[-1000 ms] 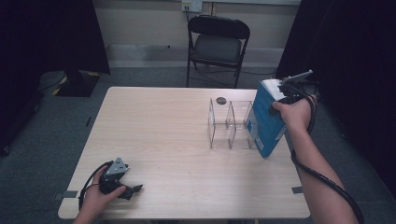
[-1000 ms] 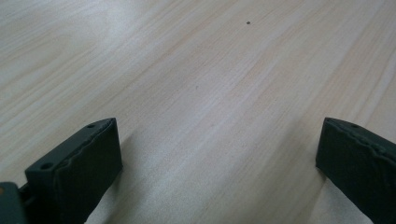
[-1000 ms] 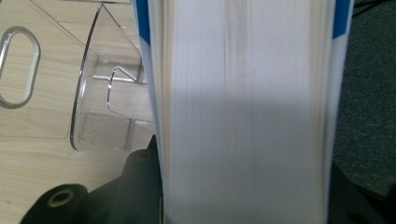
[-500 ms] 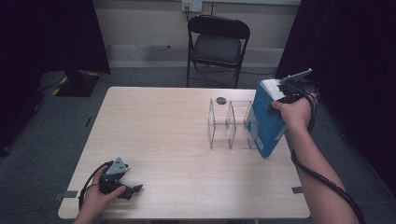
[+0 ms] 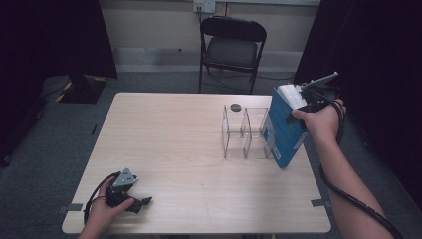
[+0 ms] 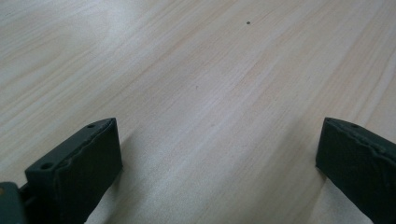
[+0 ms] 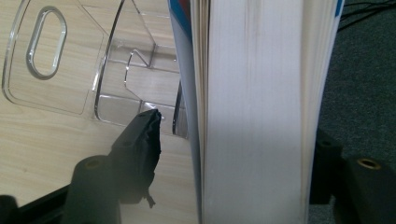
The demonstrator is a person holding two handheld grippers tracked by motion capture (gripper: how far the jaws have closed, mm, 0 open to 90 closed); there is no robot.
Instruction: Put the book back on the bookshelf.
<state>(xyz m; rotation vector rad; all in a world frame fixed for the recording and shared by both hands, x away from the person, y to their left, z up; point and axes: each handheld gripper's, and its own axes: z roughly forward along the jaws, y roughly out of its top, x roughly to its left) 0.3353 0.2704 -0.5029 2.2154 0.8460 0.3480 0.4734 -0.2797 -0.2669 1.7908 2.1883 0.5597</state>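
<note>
Book (image 5: 284, 130) leans, seemingly touching, right of rack (image 5: 245, 132) on table (image 5: 169, 139).

Even overhead light brightens the pale wooden table (image 5: 179, 149); far corners fall dark, and both gripper views are soft up close.

The table (image 5: 189, 149) is pale matt wood-grain laminate; the divided organiser (image 5: 246, 132) clear glossy plastic; the book (image 5: 282, 132) has a glossy blue cover and matt paper pages.

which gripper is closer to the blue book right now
Right. The right gripper has the blue book between its jaws at the clear rack; the left gripper rests far off, at the table's near-left corner.
</note>
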